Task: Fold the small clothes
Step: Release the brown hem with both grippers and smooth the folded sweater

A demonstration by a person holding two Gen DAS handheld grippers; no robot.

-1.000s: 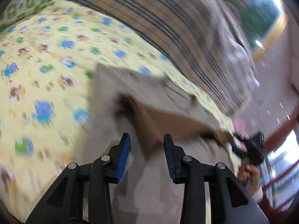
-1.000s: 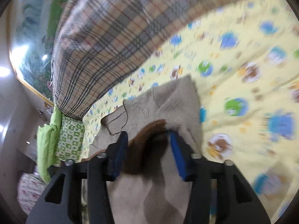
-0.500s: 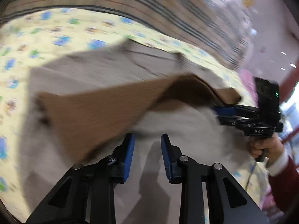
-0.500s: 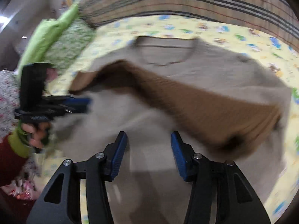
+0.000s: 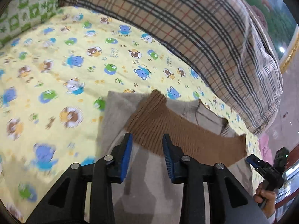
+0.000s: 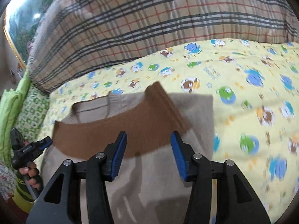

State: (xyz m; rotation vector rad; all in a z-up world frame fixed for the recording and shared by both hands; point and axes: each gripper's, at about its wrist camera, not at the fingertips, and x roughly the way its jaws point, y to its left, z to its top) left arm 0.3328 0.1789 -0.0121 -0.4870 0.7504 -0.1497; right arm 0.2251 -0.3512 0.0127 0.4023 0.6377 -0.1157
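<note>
A small beige sweater [image 5: 119, 112] lies on the yellow bear-print sheet [image 5: 56, 65]. Its lower part is folded up, so the brown ribbed hem band [image 5: 168, 127] lies across the chest near the neckline [image 6: 89, 110]. The sweater [image 6: 160, 183] and band [image 6: 145, 127] also show in the right wrist view. My left gripper [image 5: 147, 147] is open and empty over the band's left end. My right gripper [image 6: 148, 145] is open and empty over the band's middle. Each gripper shows small in the other view, the right one [image 5: 261, 166] and the left one [image 6: 37, 145].
A large plaid duvet [image 5: 186, 28] is bunched along the far side of the bed. A green patterned pillow [image 5: 22, 5] lies at the far left corner. Something pink [image 5: 265, 147] sits past the bed's right edge.
The hem band that both grippers carried up over the sweater now lies on it. Both grippers have let go, opened wider and drawn back.
</note>
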